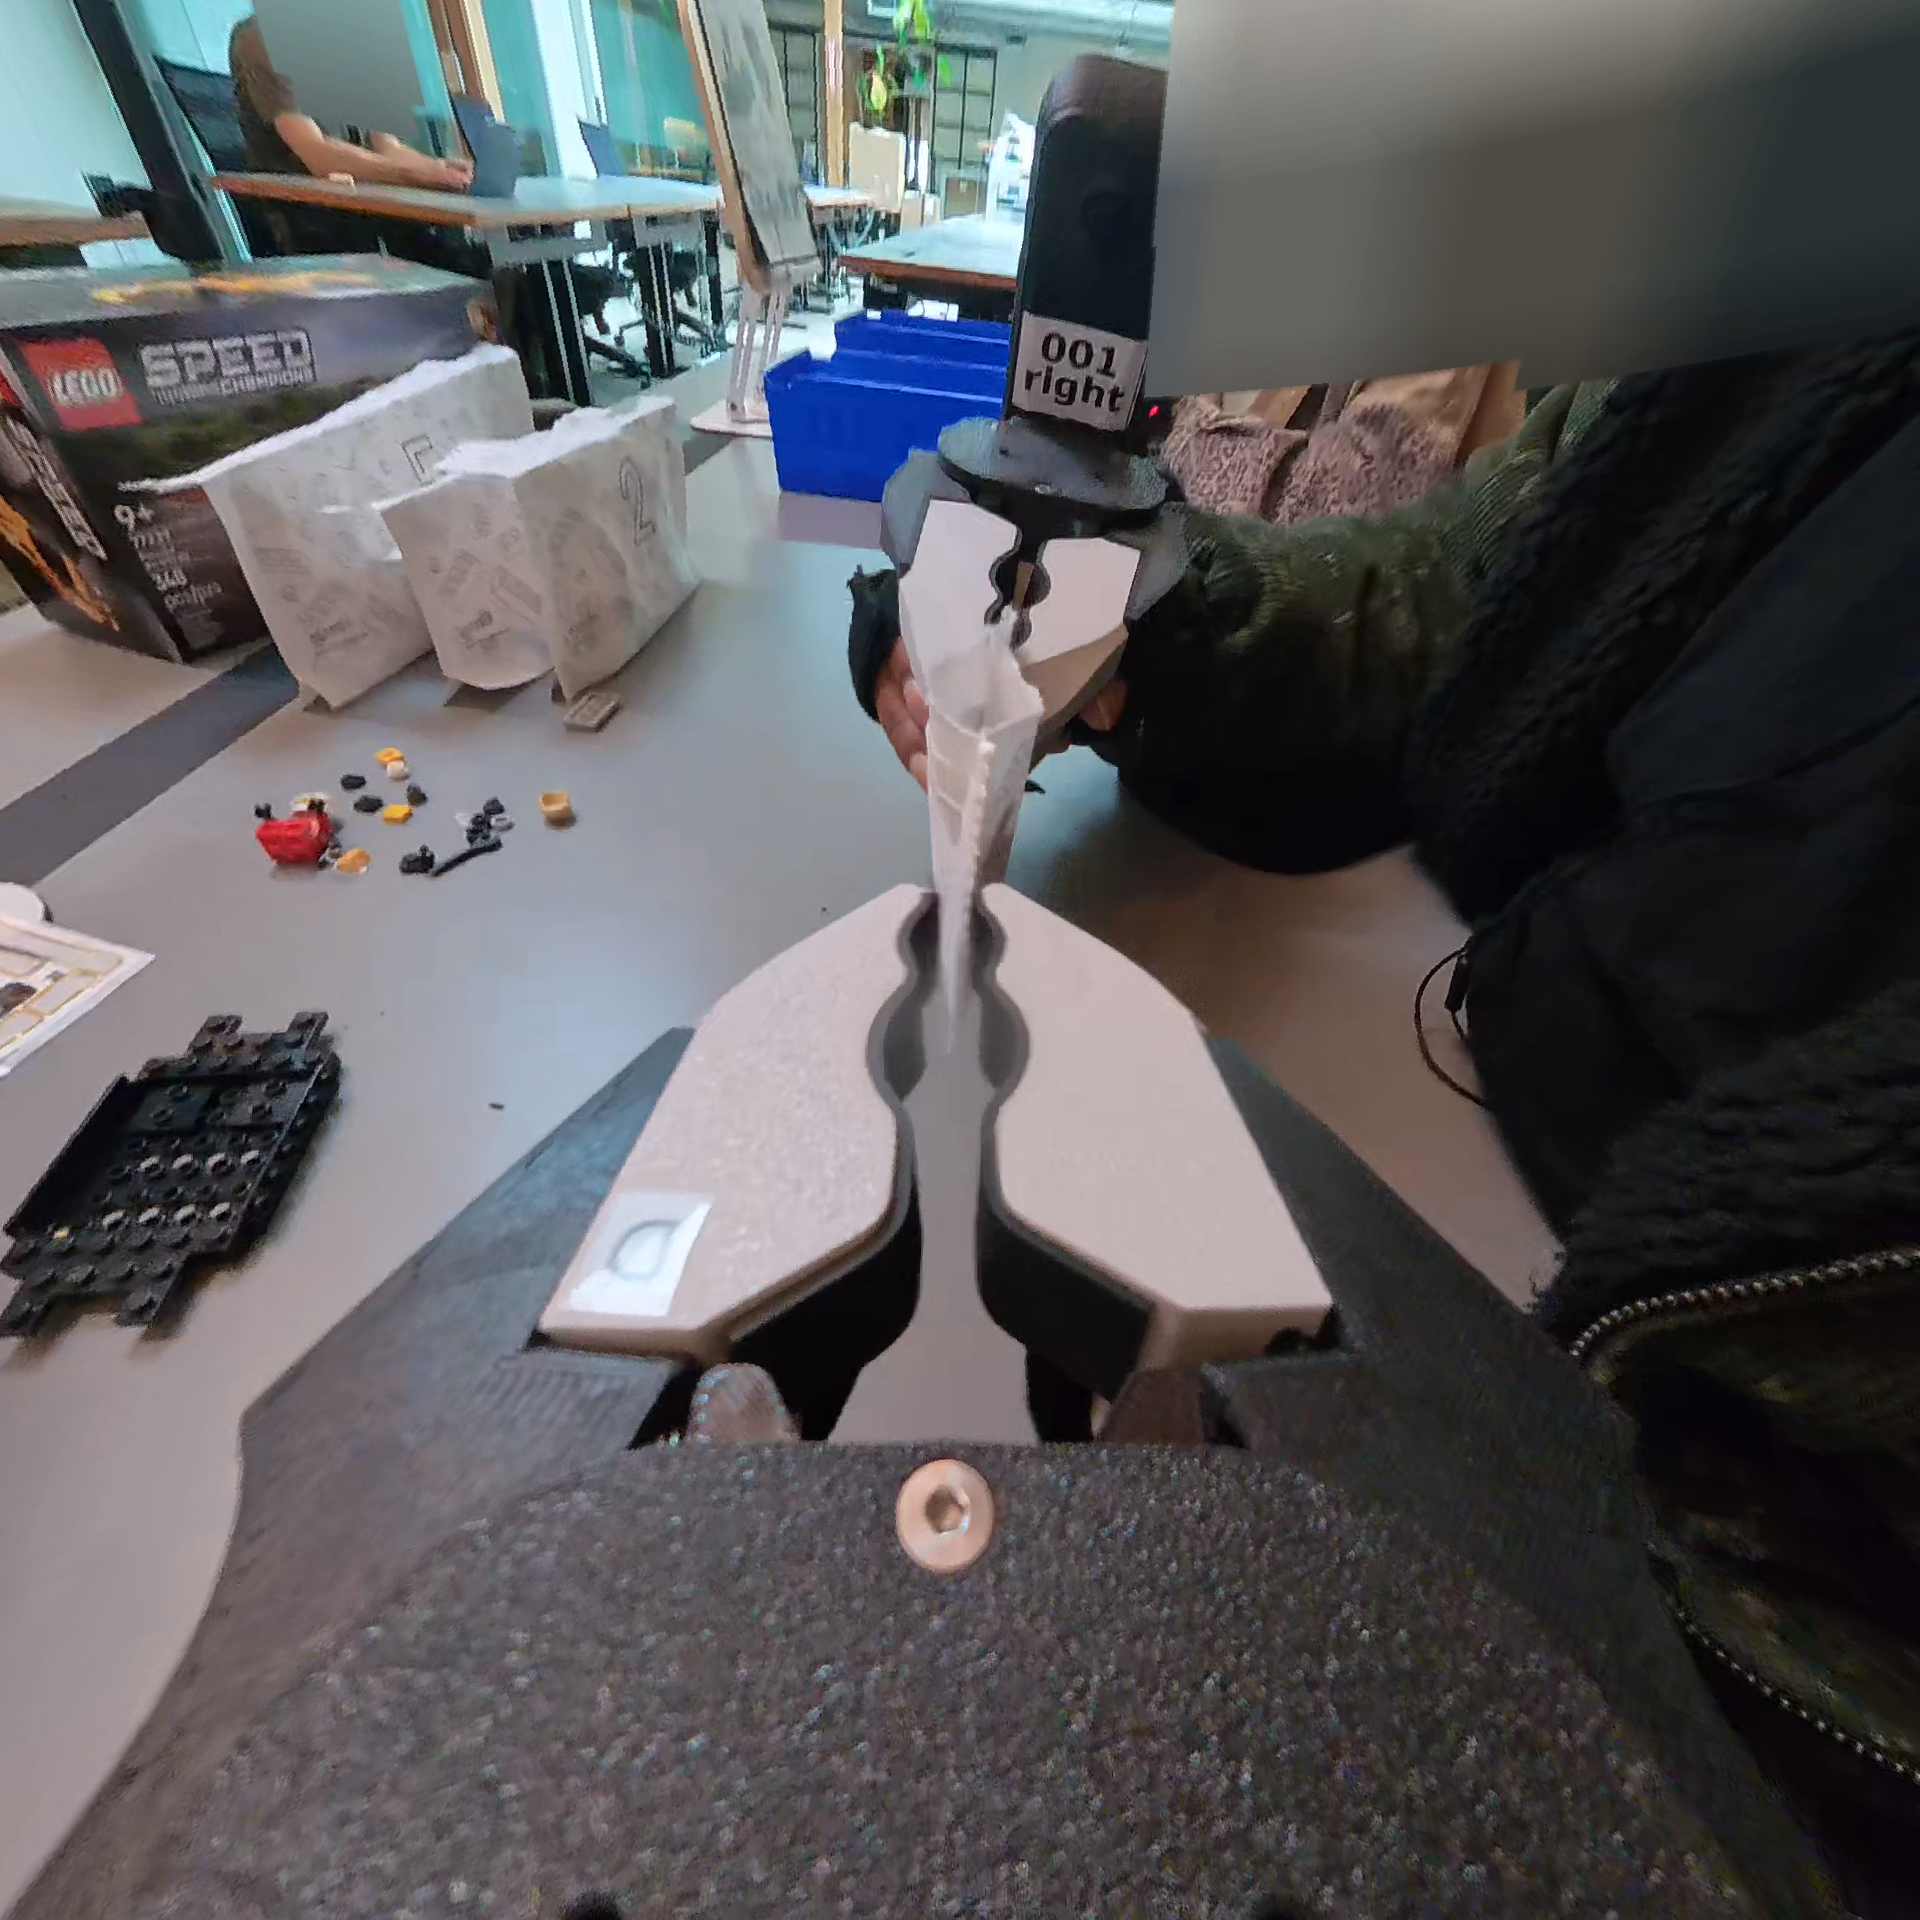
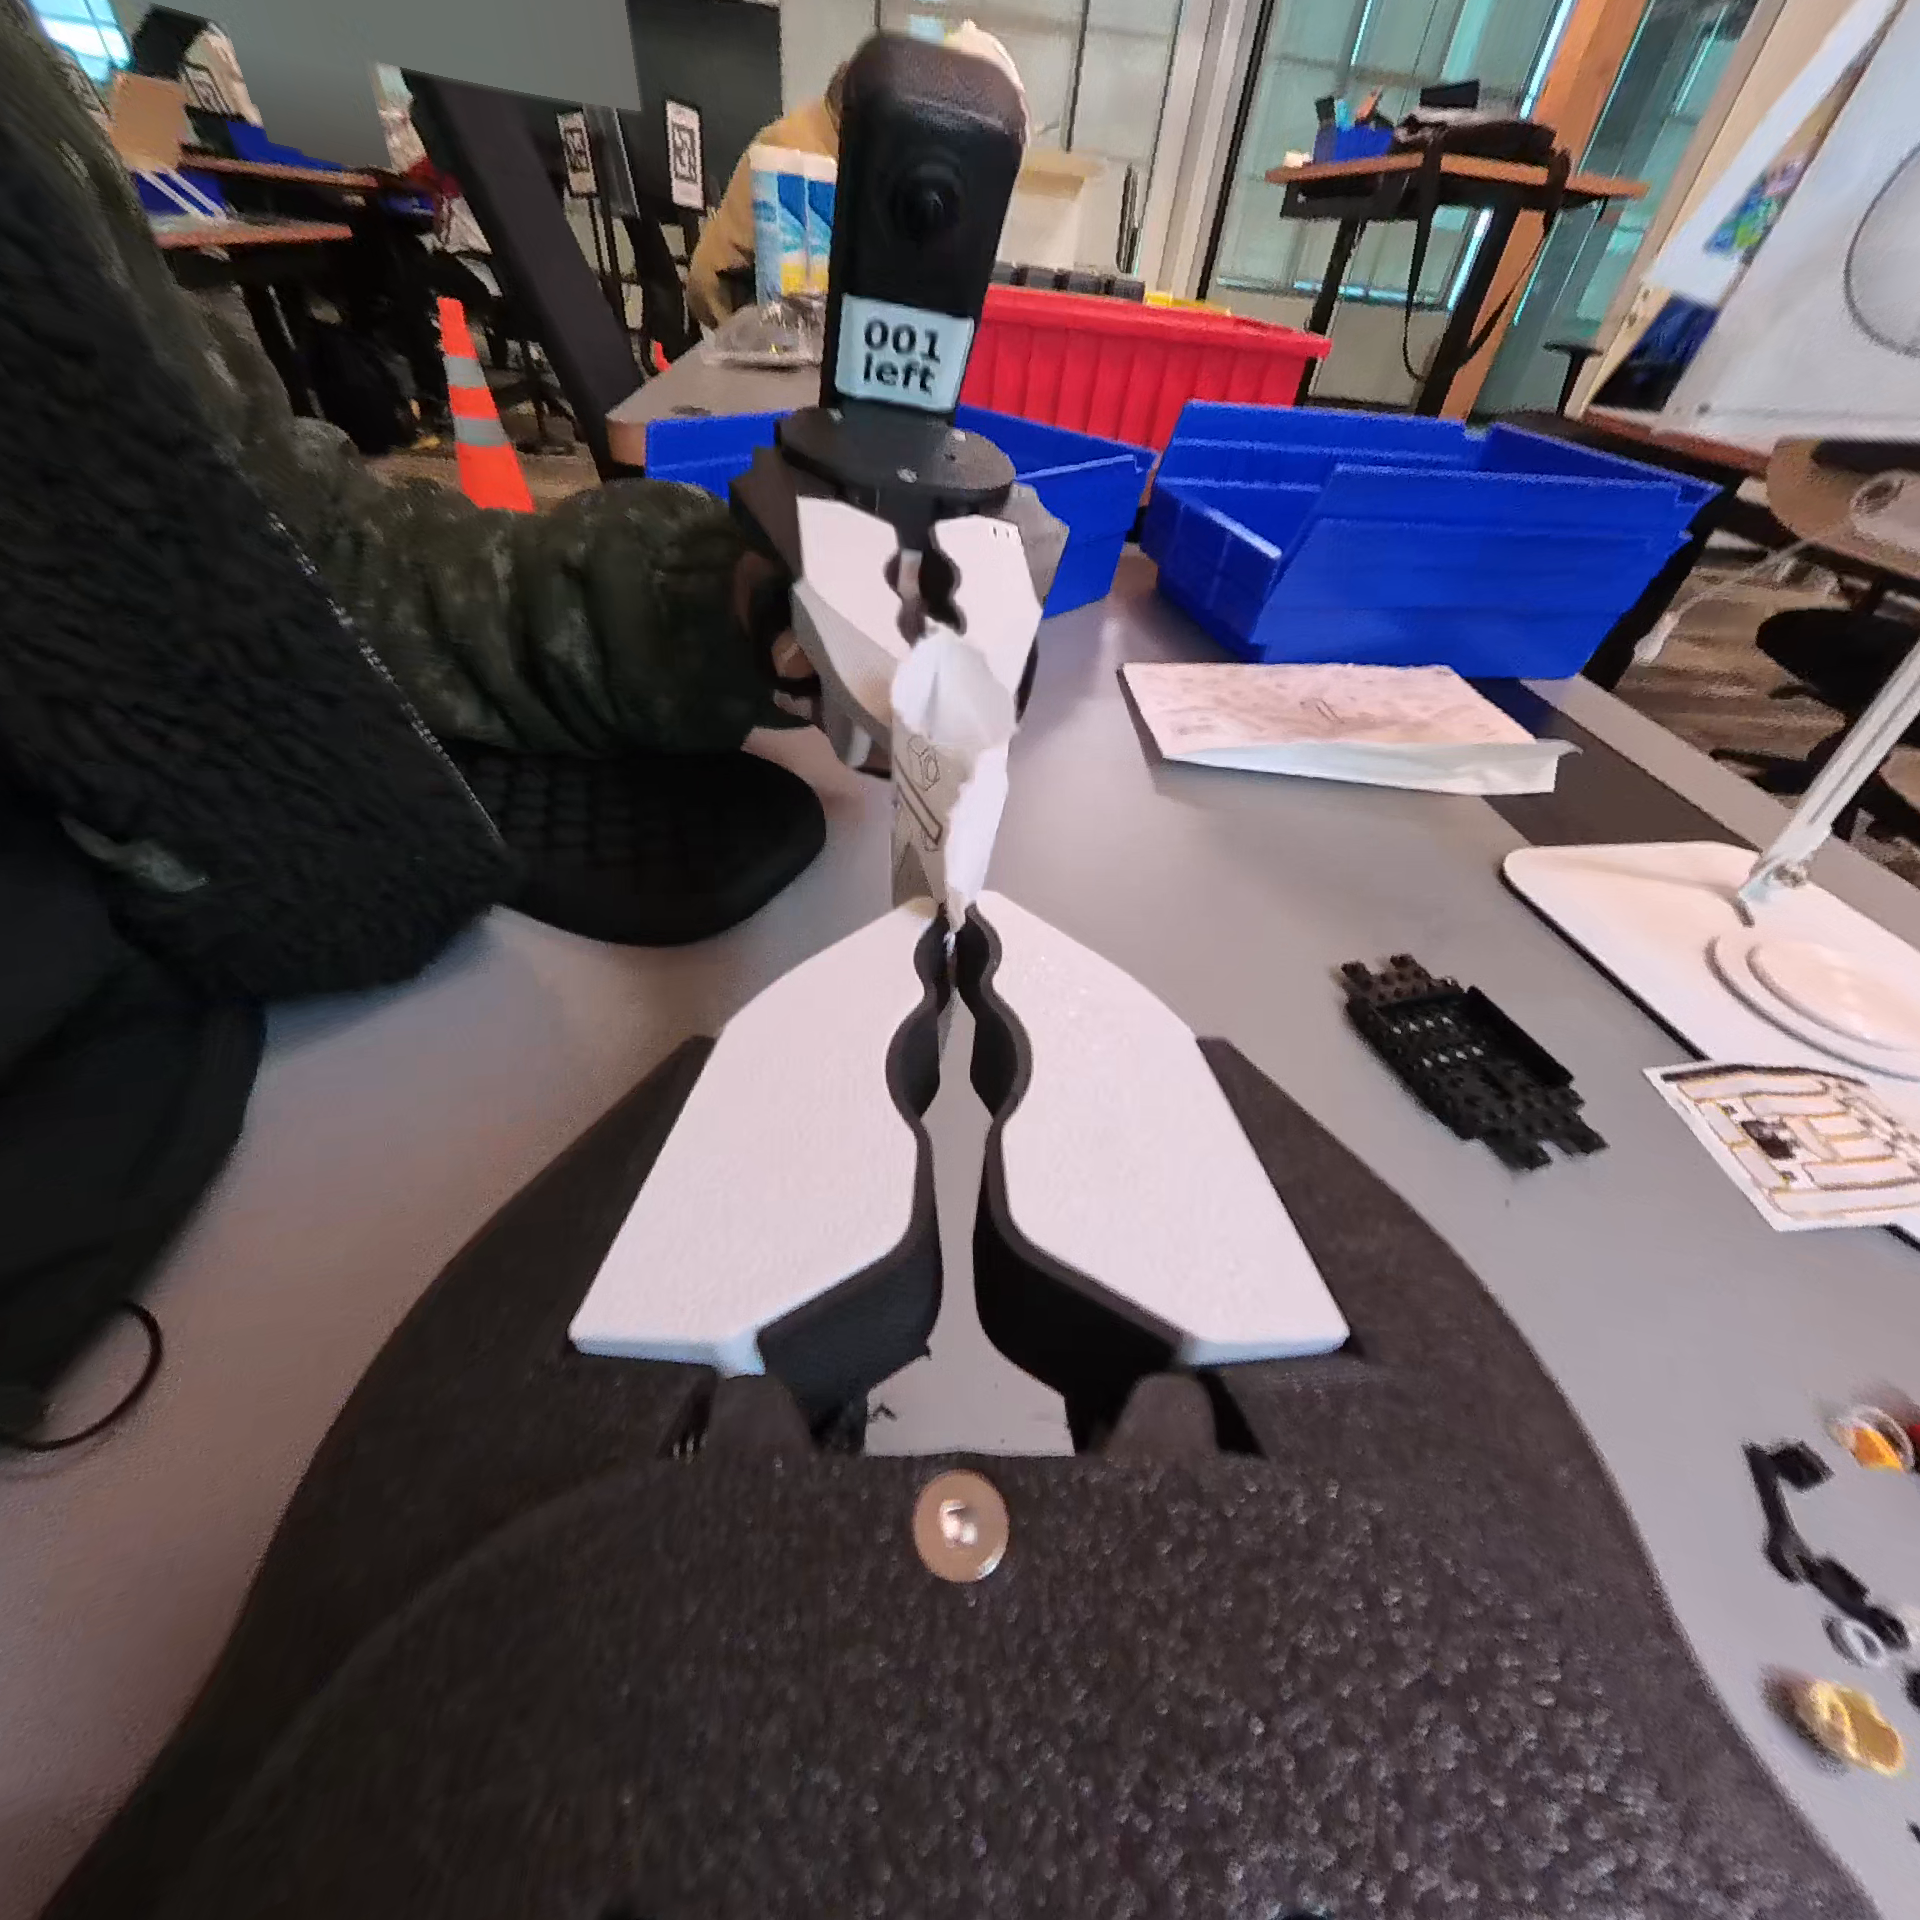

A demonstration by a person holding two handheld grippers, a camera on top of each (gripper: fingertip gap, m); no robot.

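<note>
A white paper bag (image 1: 971, 769) is stretched in the air between my two grippers, above the grey table (image 1: 675, 935). My left gripper (image 1: 954, 914) is shut on its near end, with the paper filling the slit between the fingertips. My right gripper (image 1: 1013, 613) faces it from the far side and pinches the other end. In the right wrist view my right gripper (image 2: 954, 920) is shut on a twisted corner of the bag (image 2: 951, 769). The left gripper (image 2: 925, 623) holds the bunched far end there. A hand in a dark green sleeve (image 2: 540, 623) grips each tool.
A black brick plate (image 1: 171, 1153) and small loose pieces (image 1: 395, 810) lie to the left. Two white bags (image 1: 540, 551) and a printed box (image 1: 156, 436) stand behind. Blue bins (image 2: 1403, 530), a flat bag (image 2: 1330, 717), a white lamp base (image 2: 1714, 935) and a sticker sheet (image 2: 1797, 1143) are nearby.
</note>
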